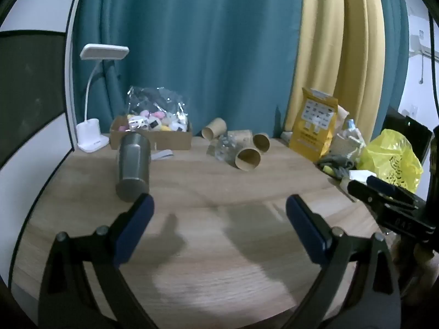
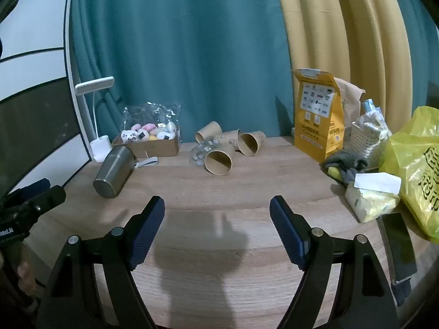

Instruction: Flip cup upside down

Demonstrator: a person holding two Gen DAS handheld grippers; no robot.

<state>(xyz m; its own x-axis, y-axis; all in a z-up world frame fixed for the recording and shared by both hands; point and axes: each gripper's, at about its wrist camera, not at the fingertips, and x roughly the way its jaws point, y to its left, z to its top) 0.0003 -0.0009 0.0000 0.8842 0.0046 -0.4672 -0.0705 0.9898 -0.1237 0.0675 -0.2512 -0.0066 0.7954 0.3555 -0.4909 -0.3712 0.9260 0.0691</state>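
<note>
Both grippers, left and right, gape released (empty); steel cup lies seemingly tipped, ahead-left.

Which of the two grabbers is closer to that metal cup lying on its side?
Left. The left gripper sits just short of the metal cup, its left finger nearly at the cup's base. The right gripper is farther right, empty.

Steel cup mouth: faces away, interior hidden.
Cardboard box front: partly covered by the cup.
Right gripper: cut off at the frame's right edge.
Yellow bag print: too small to read.
</note>
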